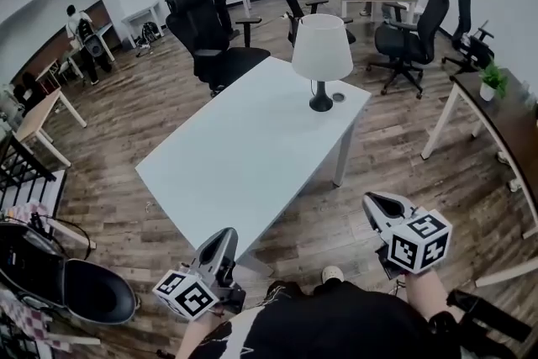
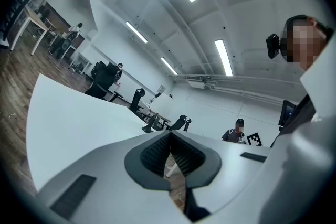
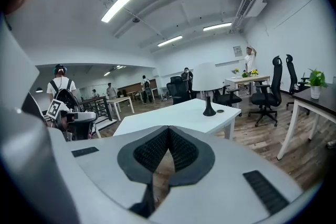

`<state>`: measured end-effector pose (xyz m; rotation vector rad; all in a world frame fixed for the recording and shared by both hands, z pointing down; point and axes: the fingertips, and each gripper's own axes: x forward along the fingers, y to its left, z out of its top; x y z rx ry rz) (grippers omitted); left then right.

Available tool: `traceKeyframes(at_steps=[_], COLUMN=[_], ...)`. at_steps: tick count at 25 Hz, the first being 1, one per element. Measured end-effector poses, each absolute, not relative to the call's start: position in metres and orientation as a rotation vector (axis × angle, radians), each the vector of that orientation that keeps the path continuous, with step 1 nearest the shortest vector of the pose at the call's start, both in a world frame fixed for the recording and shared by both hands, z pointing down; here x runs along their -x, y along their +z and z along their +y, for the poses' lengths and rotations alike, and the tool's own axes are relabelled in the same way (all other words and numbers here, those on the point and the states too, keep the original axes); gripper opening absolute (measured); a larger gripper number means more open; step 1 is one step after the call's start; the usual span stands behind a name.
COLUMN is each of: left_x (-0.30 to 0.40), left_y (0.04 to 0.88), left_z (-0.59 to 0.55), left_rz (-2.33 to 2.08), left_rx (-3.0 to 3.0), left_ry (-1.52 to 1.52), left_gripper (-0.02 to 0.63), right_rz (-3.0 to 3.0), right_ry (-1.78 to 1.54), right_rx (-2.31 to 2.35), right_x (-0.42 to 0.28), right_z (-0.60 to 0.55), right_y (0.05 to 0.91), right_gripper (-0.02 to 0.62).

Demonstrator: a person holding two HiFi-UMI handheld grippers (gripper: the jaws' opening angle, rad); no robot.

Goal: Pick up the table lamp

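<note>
The table lamp (image 1: 321, 55) has a white shade and a black stem and base. It stands upright near the far end of the long white table (image 1: 244, 155), and shows small in the right gripper view too (image 3: 206, 81). My left gripper (image 1: 225, 241) is shut and empty, held just short of the table's near end. My right gripper (image 1: 376, 205) is also shut and empty, off the table's near right side over the wood floor. The lamp is far from both. In the left gripper view only the white tabletop (image 2: 73, 123) shows ahead.
Black office chairs (image 1: 206, 34) stand behind the table, more (image 1: 412, 29) at the right. A dark desk with a potted plant (image 1: 492, 80) runs along the right. A black chair seat (image 1: 92, 290) is at my near left. People stand at the back of the room.
</note>
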<state>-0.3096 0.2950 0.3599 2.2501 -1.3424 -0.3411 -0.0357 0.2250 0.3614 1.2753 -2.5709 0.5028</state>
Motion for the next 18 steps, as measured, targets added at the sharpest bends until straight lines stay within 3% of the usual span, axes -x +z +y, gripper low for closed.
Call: traceKeyframes(at_steps=[18], left_x=[0.233], left_y=[0.377], left_z=[0.144], left_rz=[-1.421], left_rx=[-2.215], left_ry=[-0.339], left_gripper=[0.012], right_rz=[-2.702], right_ry=[0.469], right_rx=[-1.086], right_x=[-0.023], right_z=[0.067], right_y=[0.366], right_gripper=[0.015])
